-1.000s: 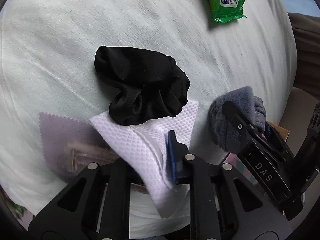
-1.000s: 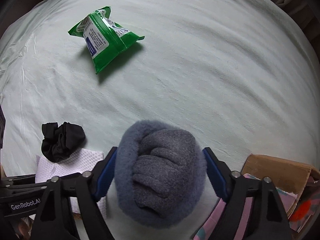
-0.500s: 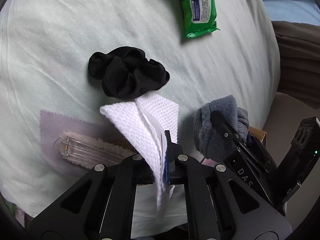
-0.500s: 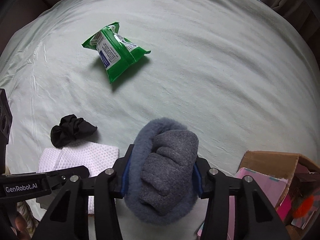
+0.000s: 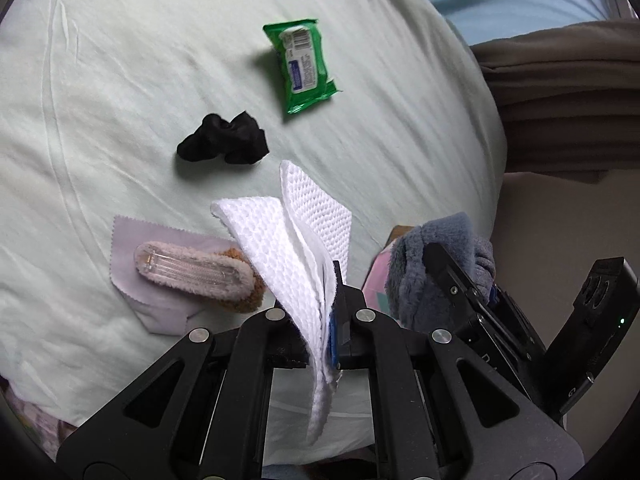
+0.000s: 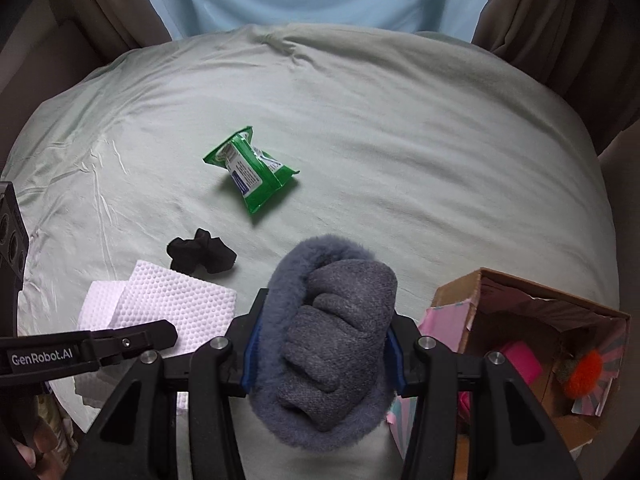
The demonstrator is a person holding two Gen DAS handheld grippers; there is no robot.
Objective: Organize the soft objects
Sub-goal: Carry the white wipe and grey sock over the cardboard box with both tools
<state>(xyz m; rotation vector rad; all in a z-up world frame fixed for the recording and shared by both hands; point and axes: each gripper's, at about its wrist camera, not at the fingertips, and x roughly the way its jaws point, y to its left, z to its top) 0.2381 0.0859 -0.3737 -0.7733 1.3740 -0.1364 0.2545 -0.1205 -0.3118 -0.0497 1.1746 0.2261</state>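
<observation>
My left gripper (image 5: 331, 318) is shut on a white waffle-textured cloth (image 5: 280, 232), which hangs lifted off the pale green bedsheet (image 5: 120, 80). My right gripper (image 6: 324, 348) is shut on a rolled grey fleece bundle (image 6: 336, 320), pads pressing both its sides, and holds it above the bed. That bundle (image 5: 424, 248) also shows at the right of the left wrist view. On the sheet lie a black scrunchie (image 5: 224, 144), a green wipes pack (image 5: 302, 66) and a fuzzy hair clip (image 5: 192, 272) on a lilac cloth (image 5: 132, 236).
An open cardboard box (image 6: 520, 292) with pink lining stands at the bed's near right corner, holding a pink block and an orange pompom (image 6: 584, 372). Brown curtains (image 6: 560, 20) hang behind the bed. The sheet's right half (image 6: 440, 160) is bare.
Both grippers have risen from the bed. The left one shut on the white cloth and lifted it off the clip; the right one closed on the grey bundle and lifted it.
</observation>
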